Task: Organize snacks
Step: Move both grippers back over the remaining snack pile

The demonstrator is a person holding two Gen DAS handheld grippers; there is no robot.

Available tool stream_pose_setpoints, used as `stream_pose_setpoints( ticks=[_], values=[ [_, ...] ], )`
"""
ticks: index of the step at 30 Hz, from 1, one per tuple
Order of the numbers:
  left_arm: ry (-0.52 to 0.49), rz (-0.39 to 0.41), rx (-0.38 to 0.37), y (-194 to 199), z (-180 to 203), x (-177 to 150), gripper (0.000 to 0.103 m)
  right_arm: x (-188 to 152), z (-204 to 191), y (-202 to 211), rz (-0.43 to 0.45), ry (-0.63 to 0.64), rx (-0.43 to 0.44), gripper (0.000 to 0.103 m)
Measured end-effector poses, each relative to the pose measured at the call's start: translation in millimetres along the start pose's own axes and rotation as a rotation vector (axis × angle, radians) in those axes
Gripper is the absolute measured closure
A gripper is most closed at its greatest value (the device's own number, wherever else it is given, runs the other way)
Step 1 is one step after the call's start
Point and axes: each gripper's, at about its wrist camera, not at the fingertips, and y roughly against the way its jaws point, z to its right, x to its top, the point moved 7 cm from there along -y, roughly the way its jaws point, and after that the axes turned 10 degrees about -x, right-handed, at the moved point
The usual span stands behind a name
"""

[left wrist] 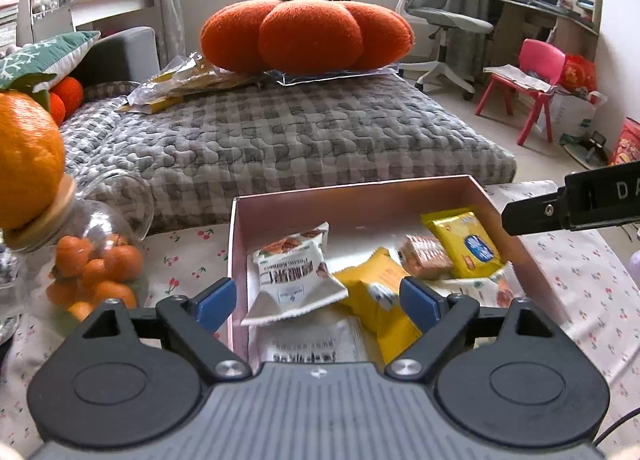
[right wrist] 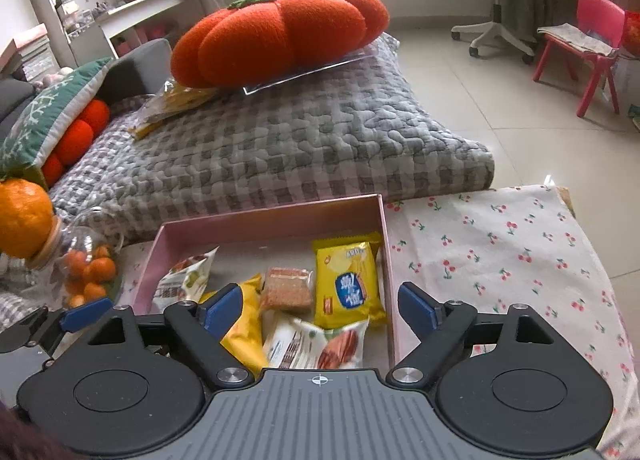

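Snacks lie loose in a shallow pink box [right wrist: 276,215] on a table covered by a white cloth [right wrist: 500,244] printed with red cherries. Nearest the box's right wall is a yellow packet [right wrist: 346,280] with a blue oval label; its writing is too blurred to read, and its long axis runs from the near side to the far side of the box. Just left of it sits a clear-wrapped stack of brown wafers [right wrist: 289,287]. A second yellow pack [left wrist: 378,292] lies slanted across the middle. A white pouch [left wrist: 294,274] with a nut picture and dark Chinese characters leans tilted near the left wall, its print upside down in the left wrist view. Another white pouch [right wrist: 320,344], picture side up, lies at the near edge.

Both tongs hang above the near edge of the box. The left gripper [left wrist: 316,300] has its blue pads spread wide, pinching nothing. The right gripper [right wrist: 320,306] is likewise spread and empty.

Left of the box stands a glass jar [left wrist: 96,260] of small oranges, with a large orange [left wrist: 24,163] on its wooden lid.
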Motion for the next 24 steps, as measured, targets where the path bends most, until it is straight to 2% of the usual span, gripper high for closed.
stream_pose_setpoints(
  ticks=[10, 20, 24],
  values=[
    [0.027, -0.04, -0.028, 36, 6, -22, 0.01, -29, 0, 42, -0.04, 0.014, -0.013, 0.015],
    [-0.002, -0.051, -0.032, 70, 13, -41, 0.005, -68, -6, 71, -0.083, 0.055, 0.0, 0.015],
    [-0.008, -0.083, -0.034, 78, 16, -51, 0.003, -83, -11, 80, -0.087, 0.087, 0.002, 0.014]
  ],
)
